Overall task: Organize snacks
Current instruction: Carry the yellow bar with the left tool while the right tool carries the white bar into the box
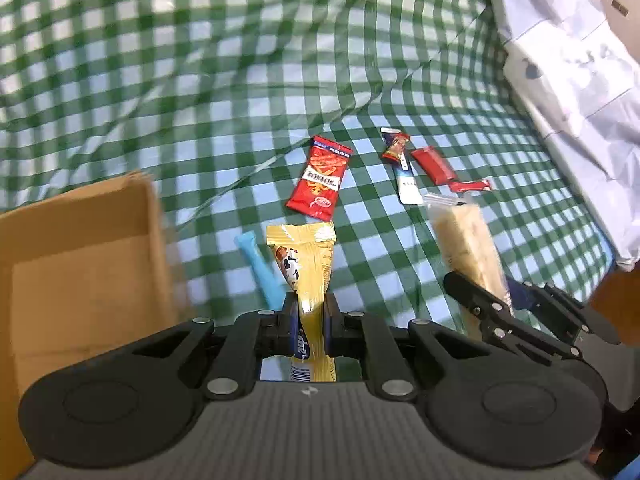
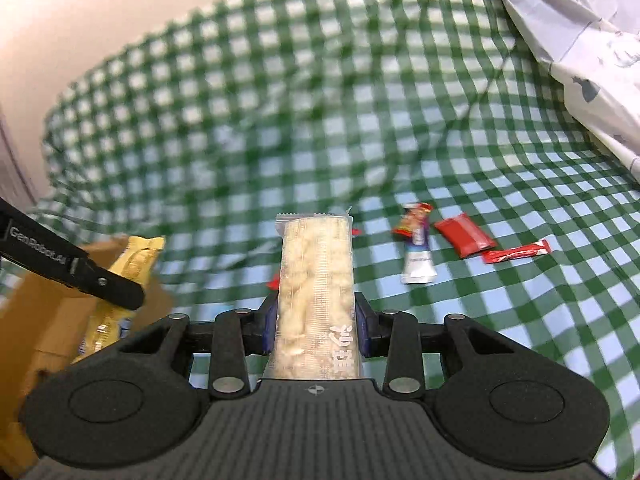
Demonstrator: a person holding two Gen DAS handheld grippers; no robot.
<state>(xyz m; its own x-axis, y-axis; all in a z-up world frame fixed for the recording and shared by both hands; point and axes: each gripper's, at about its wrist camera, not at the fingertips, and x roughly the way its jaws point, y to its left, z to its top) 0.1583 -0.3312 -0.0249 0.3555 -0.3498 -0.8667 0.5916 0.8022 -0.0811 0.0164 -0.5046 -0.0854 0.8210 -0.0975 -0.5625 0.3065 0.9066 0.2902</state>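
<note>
My left gripper [image 1: 311, 322] is shut on a yellow snack packet [image 1: 306, 264], held above the checked cloth beside the cardboard box [image 1: 80, 264]. My right gripper [image 2: 316, 326] is shut on a clear pack of pale rice crackers [image 2: 316, 280]; that pack also shows in the left wrist view [image 1: 468, 248]. On the cloth lie a red snack bag [image 1: 320, 178], a blue stick [image 1: 260, 268], a white and blue packet [image 1: 402, 164], a red packet [image 1: 434, 164] and a thin red stick [image 1: 470, 186]. The yellow packet shows in the right wrist view [image 2: 132, 276] over the box [image 2: 44, 320].
A green and white checked cloth [image 1: 200, 80] covers the bed, wrinkled at the back. A white printed pillow or bedding [image 1: 580, 80] lies along the right side, also in the right wrist view [image 2: 580, 40]. A pale wall [image 2: 80, 0] stands behind.
</note>
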